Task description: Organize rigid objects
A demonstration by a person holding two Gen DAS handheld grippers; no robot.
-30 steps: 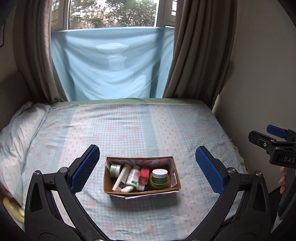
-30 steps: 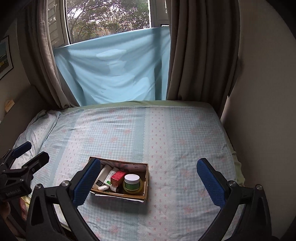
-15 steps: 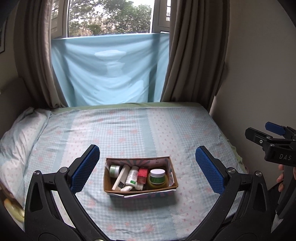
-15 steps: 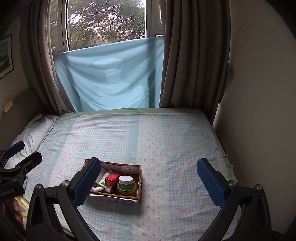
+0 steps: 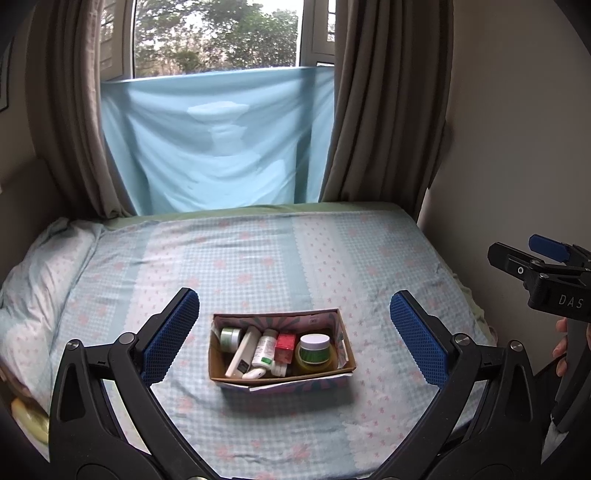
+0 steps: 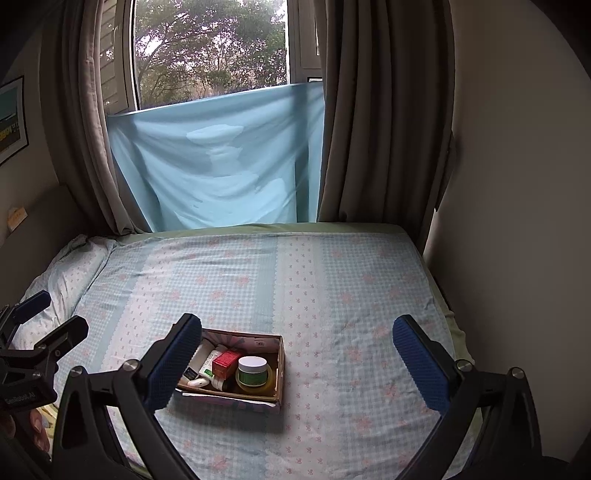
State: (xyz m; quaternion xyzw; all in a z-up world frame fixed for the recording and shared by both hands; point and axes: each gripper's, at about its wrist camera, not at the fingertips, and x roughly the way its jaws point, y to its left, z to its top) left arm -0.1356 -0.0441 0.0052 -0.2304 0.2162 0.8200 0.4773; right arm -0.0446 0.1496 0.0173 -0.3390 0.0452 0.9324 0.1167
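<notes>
One box (image 5: pixel 282 369) sits on the bed (image 5: pixel 258 258), near the front edge. Inside it I count about six things: one small jar (image 5: pixel 230 338) with a pale lid at the left, one long white tube (image 5: pixel 243 352), one white bottle (image 5: pixel 265 349), one red box (image 5: pixel 285 345), one big green jar (image 5: pixel 314 349) with a white lid at the right, and one little white thing (image 5: pixel 254 373) lying at the front. They lie packed side by side, touching, and some lean on each other.

Two tools are in view — one for each hand. The left tool (image 5: pixel 291 332) has its two blue pads (image 5: pixel 170 338) spread wide apart and holds nothing. The box lies between those pads, a bit farther out on the bed, not touching them. The right tool (image 6: pixel 297 363) is spread wide too, and holds nothing. From its own camera the box sits toward its left pad (image 6: pixel 173 367), which hides the box's left end.

One pillow (image 5: pixel 40 291) lies at the left side of the bed. Two brown curtains (image 5: pixel 384 103) hang by one window (image 5: pixel 218 33), and one blue sheet (image 5: pixel 214 144) is stretched across its lower part.
</notes>
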